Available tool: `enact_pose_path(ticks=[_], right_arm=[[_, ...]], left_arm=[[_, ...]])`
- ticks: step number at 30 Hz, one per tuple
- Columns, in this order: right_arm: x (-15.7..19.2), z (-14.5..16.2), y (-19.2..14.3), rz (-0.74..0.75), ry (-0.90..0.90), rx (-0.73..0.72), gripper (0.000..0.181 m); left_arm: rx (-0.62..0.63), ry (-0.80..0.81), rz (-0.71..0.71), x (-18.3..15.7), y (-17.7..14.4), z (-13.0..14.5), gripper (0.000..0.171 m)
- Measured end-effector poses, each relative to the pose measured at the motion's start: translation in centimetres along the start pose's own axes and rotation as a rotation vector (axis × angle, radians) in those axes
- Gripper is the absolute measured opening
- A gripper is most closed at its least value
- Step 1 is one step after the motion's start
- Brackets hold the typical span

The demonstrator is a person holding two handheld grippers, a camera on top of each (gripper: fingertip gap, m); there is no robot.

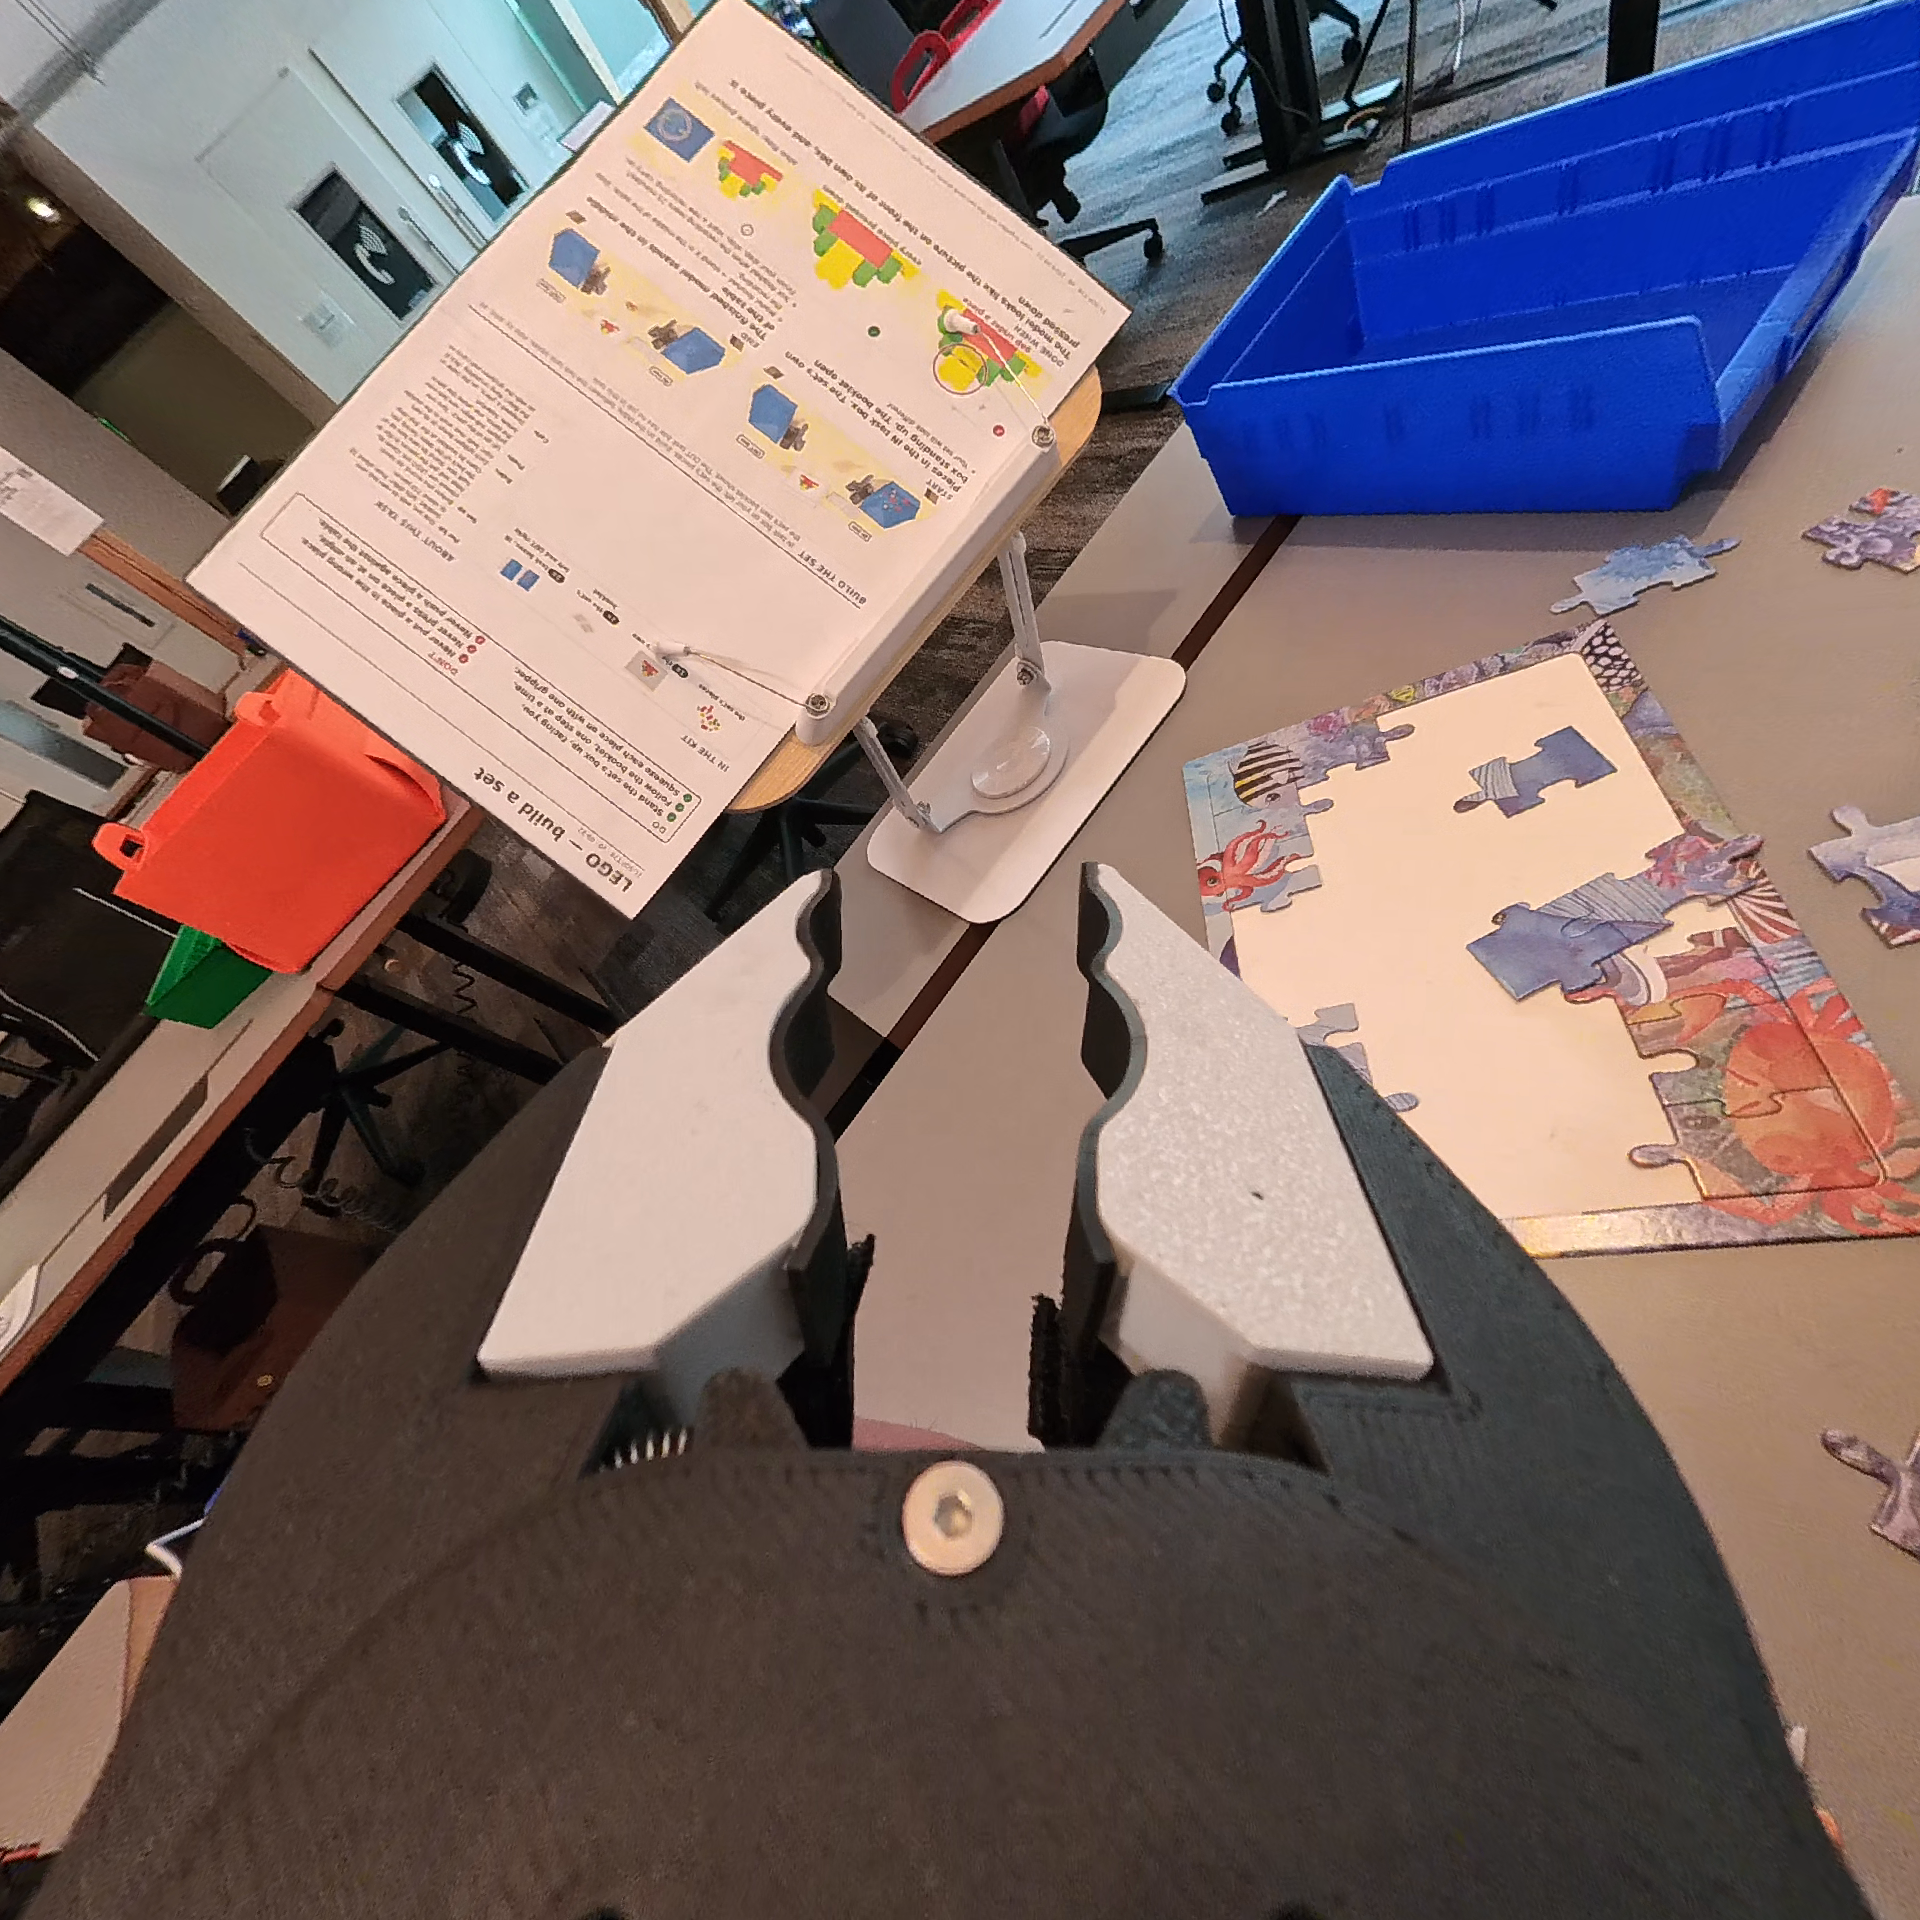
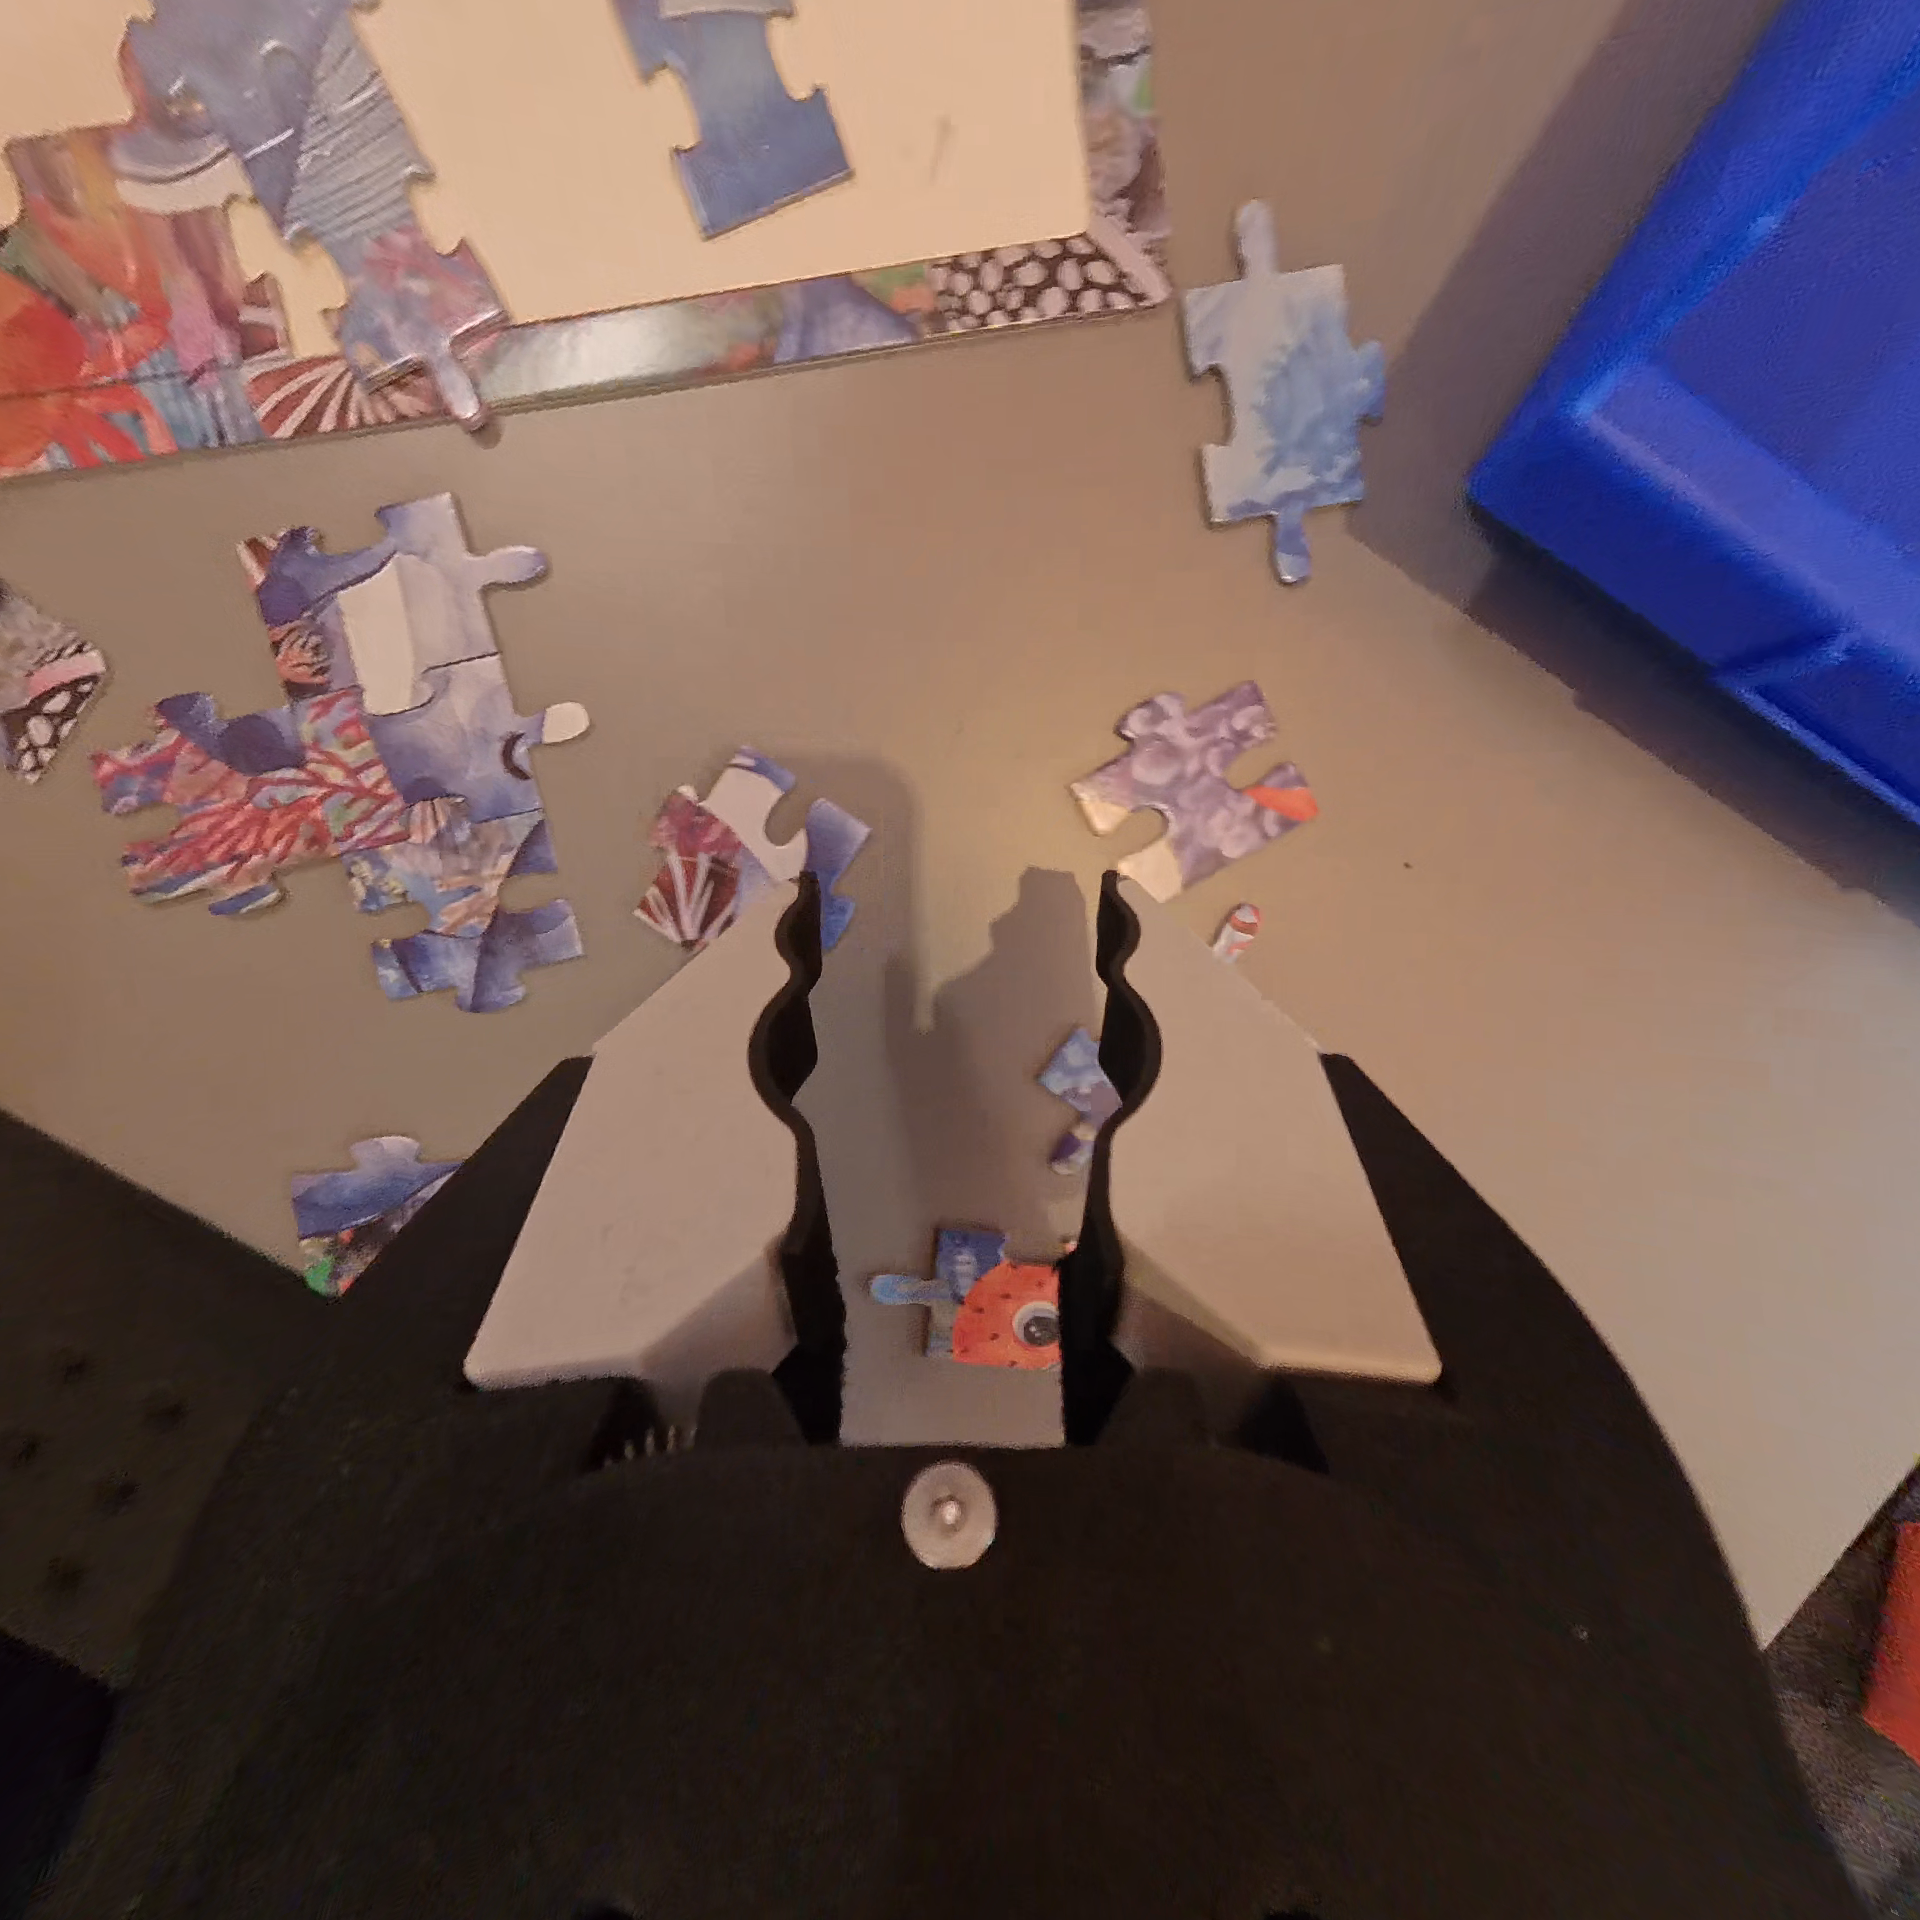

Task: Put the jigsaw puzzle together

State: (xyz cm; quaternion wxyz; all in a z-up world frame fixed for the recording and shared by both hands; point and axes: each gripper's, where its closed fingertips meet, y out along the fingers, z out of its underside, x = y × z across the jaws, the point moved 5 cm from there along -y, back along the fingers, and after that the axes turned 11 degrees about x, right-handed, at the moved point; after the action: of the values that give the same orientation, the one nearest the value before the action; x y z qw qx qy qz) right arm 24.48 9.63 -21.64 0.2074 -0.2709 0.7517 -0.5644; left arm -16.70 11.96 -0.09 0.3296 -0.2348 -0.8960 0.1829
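The puzzle tray [image 1: 1455, 821] lies on the grey table, with a crab section [image 1: 1808, 1101] fitted at its near right and fish pieces at its far left. A loose blue piece [image 1: 1543, 769] lies on its white base. My left gripper [image 1: 956, 894] is open and empty, left of the tray above the table edge. My right gripper [image 2: 956, 883] is open and empty, low over loose pieces. A purple piece [image 2: 1205, 784] lies just beyond its right fingertip, a shell piece [image 2: 748, 852] beyond its left. An orange fish piece [image 2: 987, 1309] lies between the fingers. The tray's edge [image 2: 644, 332] is farther ahead.
A blue bin [image 1: 1558, 312] stands at the table's far side, also at right in the right wrist view [image 2: 1745, 416]. An instruction sheet on a white stand [image 1: 665, 416] sits left of the tray. A joined cluster of pieces [image 2: 353, 769] and a pale blue piece [image 2: 1288, 395] lie on the table. An orange box [image 1: 281, 821] is off-table. The left gripper's tips are roughly 45 cm from the right gripper's.
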Motion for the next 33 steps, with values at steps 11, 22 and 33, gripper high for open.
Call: enact_pose_path(ticks=[11,22,33], right_arm=[[-5.4,-4.5,3.0,0.128,0.095,-0.143,0.043],[-5.9,-6.0,5.0,0.064,0.125,-0.167,0.006],[-4.3,-4.4,3.0,0.072,0.078,-0.202,0.000]], left_arm=[[-0.005,0.015,0.004,-0.4,0.0,-0.4,0.044],[0.003,0.001,-0.001,0.0,0.1,0.1,0.044],[0.006,0.025,0.014,-0.8,0.4,-0.5,0.044]])
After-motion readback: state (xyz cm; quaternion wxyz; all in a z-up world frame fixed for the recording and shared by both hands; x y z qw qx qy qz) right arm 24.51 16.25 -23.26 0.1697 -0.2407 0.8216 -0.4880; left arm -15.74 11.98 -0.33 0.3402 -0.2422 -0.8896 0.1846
